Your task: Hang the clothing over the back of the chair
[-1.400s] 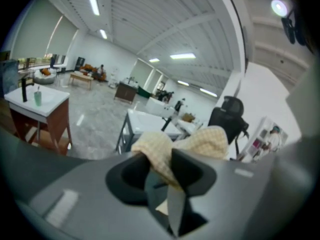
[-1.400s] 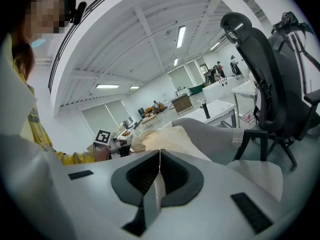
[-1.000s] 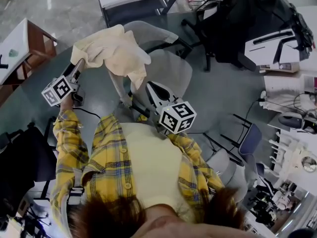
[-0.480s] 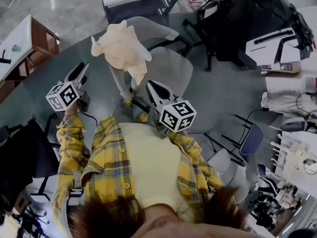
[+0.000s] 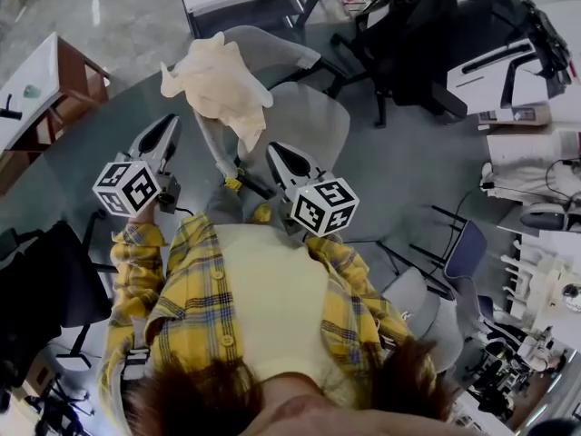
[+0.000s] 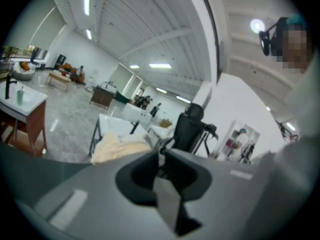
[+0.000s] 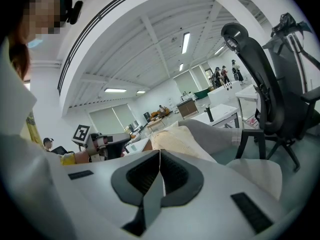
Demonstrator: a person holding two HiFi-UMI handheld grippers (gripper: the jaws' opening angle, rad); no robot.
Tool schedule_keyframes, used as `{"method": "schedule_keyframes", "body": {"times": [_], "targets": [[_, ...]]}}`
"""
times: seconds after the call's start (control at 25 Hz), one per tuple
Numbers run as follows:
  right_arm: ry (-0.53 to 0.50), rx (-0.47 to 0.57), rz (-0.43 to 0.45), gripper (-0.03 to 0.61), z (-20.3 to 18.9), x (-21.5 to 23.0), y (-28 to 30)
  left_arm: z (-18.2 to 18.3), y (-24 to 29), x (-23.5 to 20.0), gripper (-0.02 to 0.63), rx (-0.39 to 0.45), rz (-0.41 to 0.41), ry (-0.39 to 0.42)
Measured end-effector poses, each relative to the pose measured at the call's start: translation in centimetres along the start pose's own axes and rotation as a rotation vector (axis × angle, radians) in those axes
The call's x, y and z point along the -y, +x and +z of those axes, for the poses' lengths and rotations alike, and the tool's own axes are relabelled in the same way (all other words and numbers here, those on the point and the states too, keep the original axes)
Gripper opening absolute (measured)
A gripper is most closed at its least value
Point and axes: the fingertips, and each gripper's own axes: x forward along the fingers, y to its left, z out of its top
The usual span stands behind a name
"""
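Cream clothing (image 5: 216,84) lies draped over the back of the grey chair (image 5: 304,121), so the hang looks done. Left gripper (image 5: 166,127) is clear of it, jaws closing on nothing with a thin gap left. Right gripper (image 5: 277,153) is closed flat and empty, both held off the cloth, probably to avoid snagging.

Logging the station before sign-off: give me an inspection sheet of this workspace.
surface: glossy grey floor.
job's things: cream clothing draped over the back of the grey chair.
clutter: nothing seen by the chair.
grippers: left gripper jaws closing, nothing between them; right gripper shut, empty; both short of the clothing.
cables: leads on the right-hand desk.
surroundings: black office chair, wooden table.
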Motion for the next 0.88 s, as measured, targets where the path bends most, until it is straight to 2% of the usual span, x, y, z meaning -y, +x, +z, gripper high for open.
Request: {"method": "schedule_keyframes", "body": {"times": [0.28,0.48,0.68,0.88], "targets": [[0.0,0.018,-0.001,0.015,0.0,0.1,-0.8,-0.3,0.2,4.8,0.017,-0.001,-0.049,0.07],[-0.01,0.022,-0.01,0.015,0.0,0.0,-1.1,-1.4,0.5,6.7,0.007,-0.044,-0.02,0.188],[-0.025,0.02,-0.02,0.015,-0.1,-0.1,-1.4,-2.3,1.2,8.5,0.006,-0.093,-0.032,0.171],[-0.031,0.02,-0.036,0.015,-0.1,0.1,-1.5,-3.5,1.7,9.2,0.005,-0.139,-0.036,0.22]]}}
